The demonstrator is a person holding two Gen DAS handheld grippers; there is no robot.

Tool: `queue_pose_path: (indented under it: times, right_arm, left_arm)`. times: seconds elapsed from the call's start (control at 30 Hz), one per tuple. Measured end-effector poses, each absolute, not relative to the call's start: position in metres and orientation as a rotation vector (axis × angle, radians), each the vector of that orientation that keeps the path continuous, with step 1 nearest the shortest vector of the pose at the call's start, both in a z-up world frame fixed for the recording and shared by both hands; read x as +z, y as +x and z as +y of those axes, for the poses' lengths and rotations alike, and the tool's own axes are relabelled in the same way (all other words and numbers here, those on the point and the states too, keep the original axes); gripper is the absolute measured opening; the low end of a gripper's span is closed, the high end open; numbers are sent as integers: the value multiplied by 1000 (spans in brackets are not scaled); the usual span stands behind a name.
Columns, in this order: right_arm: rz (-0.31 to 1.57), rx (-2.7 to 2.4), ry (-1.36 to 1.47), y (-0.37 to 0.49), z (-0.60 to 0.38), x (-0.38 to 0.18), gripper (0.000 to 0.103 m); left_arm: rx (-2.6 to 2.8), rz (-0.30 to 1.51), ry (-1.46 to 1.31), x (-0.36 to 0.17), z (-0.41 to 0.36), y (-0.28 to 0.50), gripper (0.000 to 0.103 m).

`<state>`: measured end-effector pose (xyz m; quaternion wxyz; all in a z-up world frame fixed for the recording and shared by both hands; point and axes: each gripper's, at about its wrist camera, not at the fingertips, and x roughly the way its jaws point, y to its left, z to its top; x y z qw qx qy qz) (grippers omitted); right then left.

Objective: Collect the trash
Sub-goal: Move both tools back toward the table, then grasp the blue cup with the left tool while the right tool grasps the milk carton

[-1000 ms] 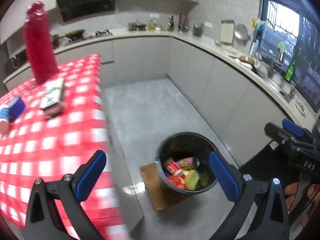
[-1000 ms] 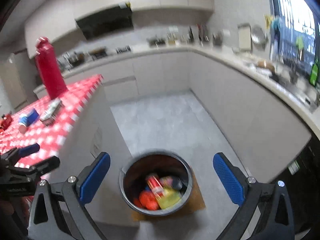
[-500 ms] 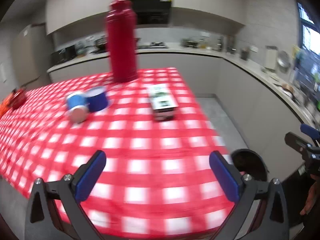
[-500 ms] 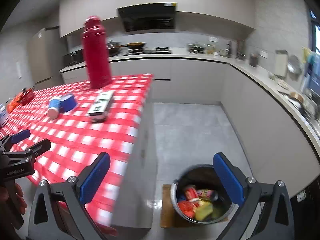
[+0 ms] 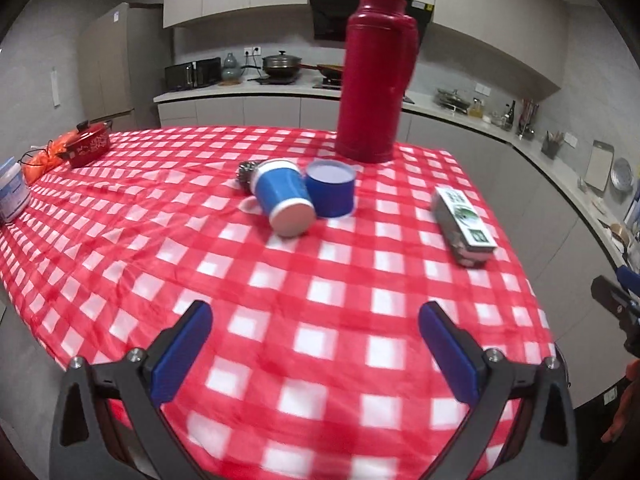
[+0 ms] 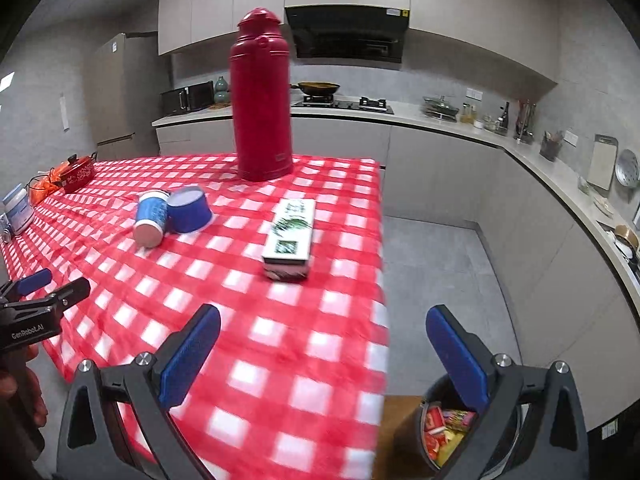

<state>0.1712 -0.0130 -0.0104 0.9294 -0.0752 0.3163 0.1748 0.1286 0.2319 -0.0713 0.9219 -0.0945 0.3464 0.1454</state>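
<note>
On the red checked tablecloth [image 5: 304, 304] lie two blue paper cups, one on its side [image 5: 282, 200] and one upside down [image 5: 331, 188], and a small white-and-green carton [image 5: 464, 220]. They also show in the right wrist view: the tipped cup [image 6: 151, 216], the other cup [image 6: 188, 209], the carton [image 6: 290, 236]. My left gripper [image 5: 316, 350] is open and empty over the table's near edge. My right gripper [image 6: 322, 350] is open and empty over the table's right edge. The dark bin [image 6: 440, 432] with colourful trash stands on the floor below.
A tall red thermos [image 5: 374, 76] stands behind the cups. A crumpled foil ball [image 5: 245, 172] lies by the tipped cup. A red pot [image 5: 86, 144] and a white tub [image 5: 12, 196] sit at the far left. Kitchen counters [image 6: 520, 152] run along the back and right.
Both grippers have swung from over the floor bin up and left to face the table. The bin has dropped to the lower right of the right view. Both stay open.
</note>
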Motion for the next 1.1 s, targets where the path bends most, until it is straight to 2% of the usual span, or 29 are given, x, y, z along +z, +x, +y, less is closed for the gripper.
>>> queue_pose_path:
  times: [0.53,0.97,1.1]
  right_arm:
    - [736,330,-182,260,67,-36,103]
    - [820,324,-202,331,94,-77,103]
    - [845,325,-193,345,98,-85,103]
  left_arm:
    - [291,748,-201,-92,285,213,102]
    - [335,784,-216,-113,305,268,102]
    - [335,810,-214,-122,309,283,99]
